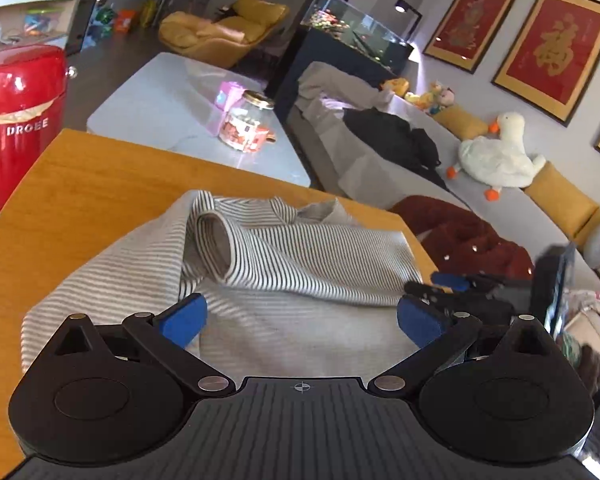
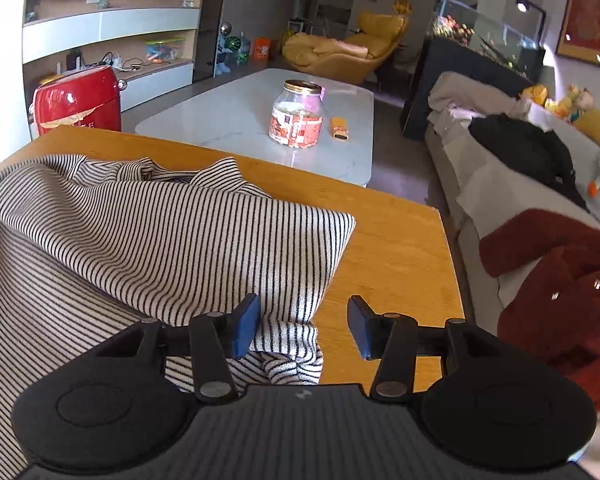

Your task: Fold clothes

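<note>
A striped long-sleeved top point(image 1: 284, 264) lies spread over the wooden bench point(image 1: 80, 184), its right side folded inward and a sleeve cuff curled open near the middle. The left gripper point(image 1: 300, 320) hovers over the top's near edge, jaws wide, nothing between them. The right gripper point(image 2: 303, 328) sits by the bench's right edge — jaws partly apart, the folded cloth's corner touching only its left pad point(image 2: 244, 328).

The right gripper point(image 2: 303, 326) hangs with its blue pads parted over the near right corner of the striped shirt point(image 2: 148, 236), which lies rumpled on the wooden table point(image 2: 396, 248). A glass jar point(image 2: 298, 114) stands on the far white table point(image 2: 236, 108).
</note>
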